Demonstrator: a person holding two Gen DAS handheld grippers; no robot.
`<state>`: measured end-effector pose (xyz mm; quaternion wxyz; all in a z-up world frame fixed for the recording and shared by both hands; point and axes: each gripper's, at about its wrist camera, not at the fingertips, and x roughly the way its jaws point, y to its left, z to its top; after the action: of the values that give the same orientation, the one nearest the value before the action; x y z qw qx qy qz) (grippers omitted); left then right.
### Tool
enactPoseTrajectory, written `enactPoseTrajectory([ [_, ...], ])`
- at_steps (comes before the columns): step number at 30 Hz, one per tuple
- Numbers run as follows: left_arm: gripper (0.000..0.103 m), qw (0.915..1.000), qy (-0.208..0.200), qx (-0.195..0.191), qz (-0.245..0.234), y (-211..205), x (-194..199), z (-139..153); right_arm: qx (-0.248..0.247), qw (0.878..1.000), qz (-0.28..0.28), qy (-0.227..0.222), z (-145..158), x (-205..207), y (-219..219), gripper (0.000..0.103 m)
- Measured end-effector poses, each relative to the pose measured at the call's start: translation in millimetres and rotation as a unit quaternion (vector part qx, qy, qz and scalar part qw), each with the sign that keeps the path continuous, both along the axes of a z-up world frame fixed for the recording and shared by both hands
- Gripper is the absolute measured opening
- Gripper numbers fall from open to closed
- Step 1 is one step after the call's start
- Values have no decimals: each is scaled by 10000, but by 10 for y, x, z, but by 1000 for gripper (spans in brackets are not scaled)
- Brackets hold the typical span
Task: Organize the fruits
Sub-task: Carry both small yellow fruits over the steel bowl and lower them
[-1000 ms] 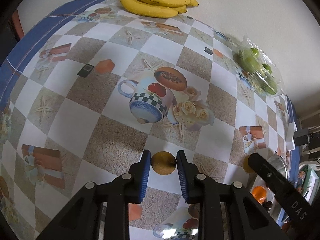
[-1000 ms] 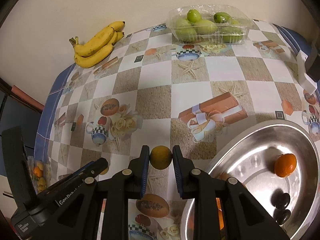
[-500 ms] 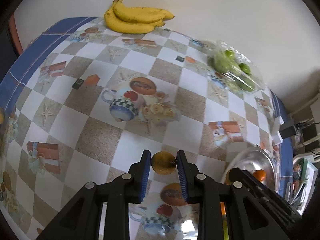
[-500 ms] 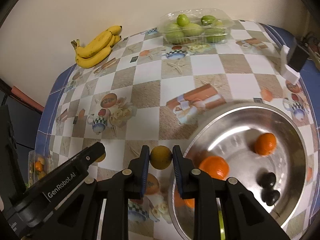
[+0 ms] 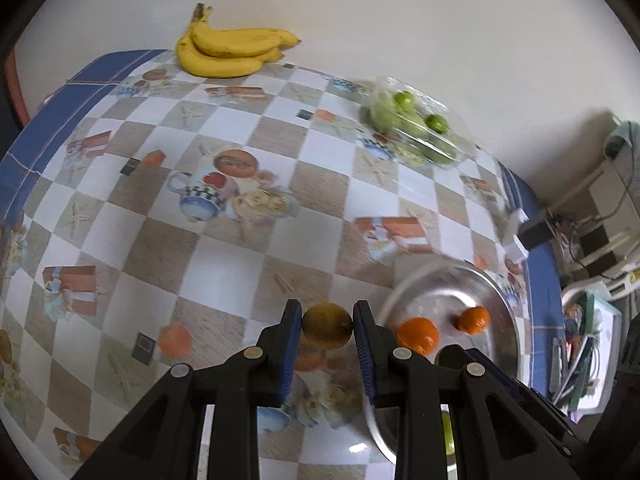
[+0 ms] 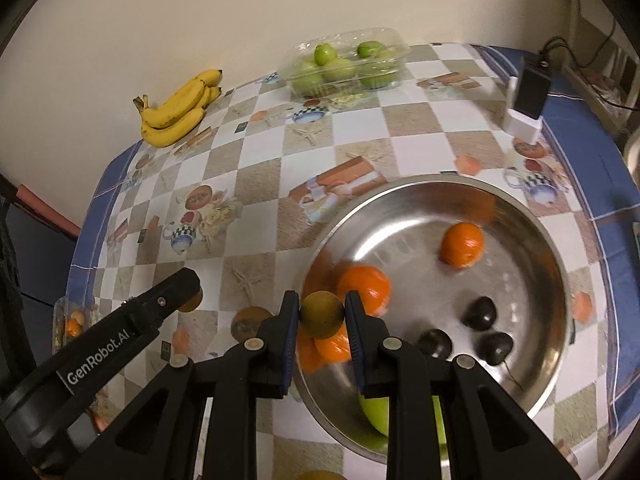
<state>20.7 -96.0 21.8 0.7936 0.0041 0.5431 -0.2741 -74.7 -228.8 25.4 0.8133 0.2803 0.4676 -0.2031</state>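
My left gripper (image 5: 326,330) is shut on a yellow-brown round fruit (image 5: 327,326), held above the tablecloth just left of the steel bowl (image 5: 502,300). My right gripper (image 6: 322,316) is shut on a similar yellow-green round fruit (image 6: 322,314), held over the left rim of the steel bowl (image 6: 556,280). The bowl holds oranges (image 6: 462,245), dark plums (image 6: 480,313) and a green fruit (image 6: 378,414) under my fingers. The left gripper's body (image 6: 132,324) shows at the lower left of the right wrist view.
A banana bunch (image 6: 178,110) lies at the table's far edge by the wall. A clear plastic box of green fruits (image 6: 346,64) stands to its right. A black and white adapter (image 6: 528,94) stands at the far right. A packet with small oranges (image 6: 70,324) lies at the left edge.
Both grippers have moved right toward the bowl with their fruits still held. The right gripper's fruit now hangs over the bowl's left rim; more of the bowl has come into view.
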Motion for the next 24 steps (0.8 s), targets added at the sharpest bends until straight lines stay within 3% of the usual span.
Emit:
enactPoseTrajectory([
  [13,29,9981,125,-56,-601,-334,-393,-35,-15,9976,-689,42,8,-520,-368,25],
  [24,29,9939,405,92,-1020,-555,-589,-177,99,9960,-875,178,-93,-625,-535,25],
])
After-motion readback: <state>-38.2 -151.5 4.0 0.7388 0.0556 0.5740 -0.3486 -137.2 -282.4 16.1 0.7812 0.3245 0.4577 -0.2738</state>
